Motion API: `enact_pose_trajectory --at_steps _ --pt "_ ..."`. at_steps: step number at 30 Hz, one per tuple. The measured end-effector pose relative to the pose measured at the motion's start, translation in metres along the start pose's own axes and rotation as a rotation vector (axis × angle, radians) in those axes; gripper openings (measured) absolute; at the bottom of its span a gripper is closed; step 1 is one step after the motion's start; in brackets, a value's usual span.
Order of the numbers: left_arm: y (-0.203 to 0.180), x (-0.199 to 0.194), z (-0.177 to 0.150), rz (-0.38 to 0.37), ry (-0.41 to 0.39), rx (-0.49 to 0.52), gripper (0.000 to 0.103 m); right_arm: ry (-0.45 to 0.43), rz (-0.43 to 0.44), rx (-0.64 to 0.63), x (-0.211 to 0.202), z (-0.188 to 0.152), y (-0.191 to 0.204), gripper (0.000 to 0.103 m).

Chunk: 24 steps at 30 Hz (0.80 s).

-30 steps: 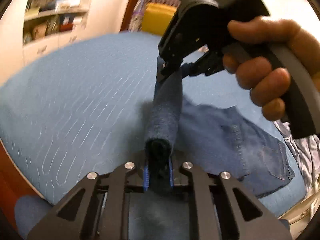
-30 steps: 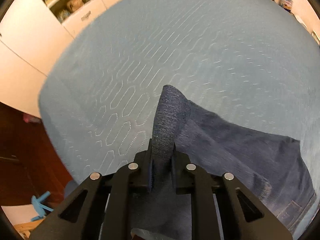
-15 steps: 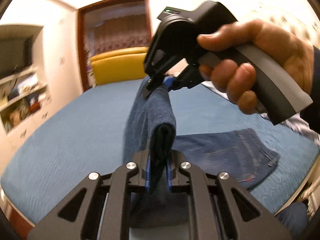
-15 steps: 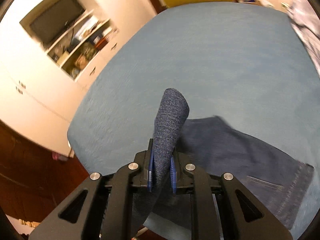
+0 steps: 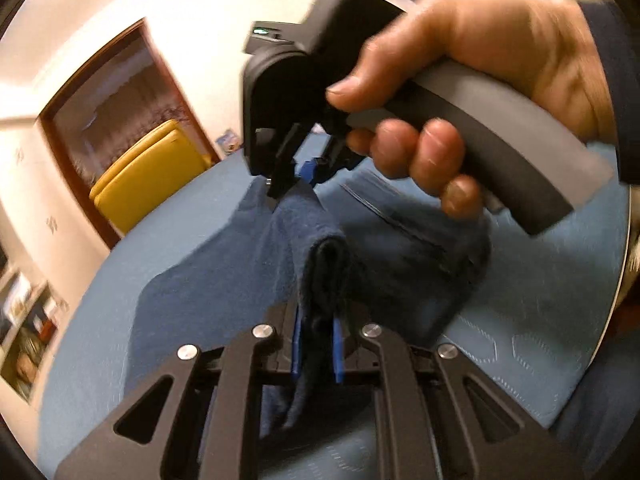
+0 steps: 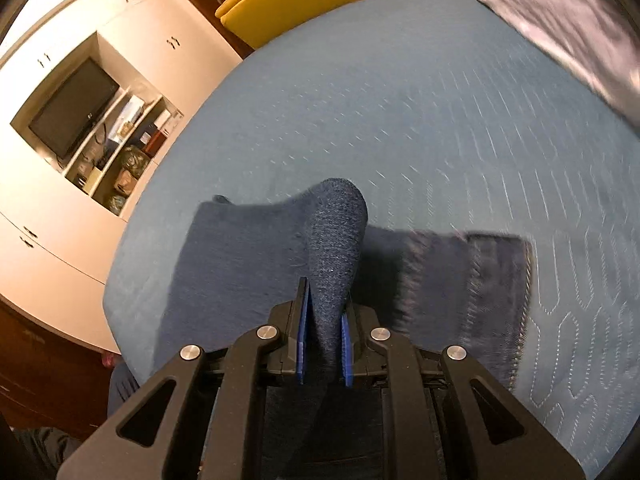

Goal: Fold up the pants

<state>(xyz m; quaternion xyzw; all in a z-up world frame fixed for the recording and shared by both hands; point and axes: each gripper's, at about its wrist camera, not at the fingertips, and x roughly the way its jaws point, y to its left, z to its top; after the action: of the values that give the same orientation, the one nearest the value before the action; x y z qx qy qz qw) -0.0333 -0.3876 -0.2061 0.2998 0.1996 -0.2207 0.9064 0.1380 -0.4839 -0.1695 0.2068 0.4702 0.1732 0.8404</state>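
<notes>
Dark blue denim pants (image 5: 400,268) lie partly on a blue quilted bed (image 5: 540,320). My left gripper (image 5: 316,344) is shut on a thick fold of the pants' edge. My right gripper (image 6: 324,344) is shut on another fold of the same edge; it also shows in the left wrist view (image 5: 296,184), held by a hand, just ahead of the left one. The cloth stretches between the two grippers above the bed. In the right wrist view the pants (image 6: 480,280) spread over the bed (image 6: 400,120), their stitched edge to the right.
A yellow chair (image 6: 288,0) stands beyond the bed by a brown door frame (image 5: 132,44). White cabinets with a TV (image 6: 72,108) and shelves are at the left. A pale patterned cloth (image 6: 560,28) lies at the bed's far right.
Both grippers have carried the held edge across over the rest of the pants. The views have swung and the right gripper now looms closer in the left wrist view.
</notes>
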Motion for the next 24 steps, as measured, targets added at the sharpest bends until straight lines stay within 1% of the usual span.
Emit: enact_pose_trajectory --at_steps 2,3,6,8,11,13,15,17,18,21,24 --pt "-0.013 0.01 -0.004 0.009 0.014 0.043 0.011 0.005 0.012 0.007 0.007 -0.007 -0.014 0.015" --pt "-0.023 0.016 -0.007 0.021 0.027 0.089 0.012 0.007 0.015 0.006 0.011 -0.01 -0.019 0.016" --pt "-0.035 0.027 -0.007 0.044 0.033 0.133 0.012 0.006 0.041 0.014 0.016 -0.013 -0.025 0.015" --pt "-0.035 0.025 -0.003 0.07 0.016 0.152 0.011 -0.01 0.068 0.014 0.009 -0.013 -0.029 0.01" --pt "-0.035 0.022 0.009 0.075 -0.022 0.168 0.011 -0.062 0.08 0.006 -0.014 -0.007 -0.031 0.009" --pt "-0.041 0.022 0.021 0.07 -0.05 0.18 0.011 -0.09 0.061 -0.001 -0.029 -0.005 -0.036 0.009" --pt "-0.052 0.027 0.027 0.052 -0.038 0.214 0.011 -0.092 0.023 0.007 -0.035 -0.007 -0.046 0.009" --pt "-0.06 0.035 0.023 0.036 -0.019 0.231 0.011 -0.068 -0.016 0.013 -0.03 -0.012 -0.056 0.009" --pt "-0.066 0.04 0.02 0.035 -0.007 0.246 0.011 -0.061 -0.02 0.02 -0.026 -0.015 -0.061 0.009" --pt "-0.071 0.044 0.012 0.041 -0.007 0.269 0.011 -0.08 -0.008 0.031 -0.024 -0.023 -0.065 0.009" --pt "-0.069 0.047 0.008 0.046 -0.012 0.273 0.011 -0.085 -0.045 0.003 -0.022 -0.025 -0.061 0.009"
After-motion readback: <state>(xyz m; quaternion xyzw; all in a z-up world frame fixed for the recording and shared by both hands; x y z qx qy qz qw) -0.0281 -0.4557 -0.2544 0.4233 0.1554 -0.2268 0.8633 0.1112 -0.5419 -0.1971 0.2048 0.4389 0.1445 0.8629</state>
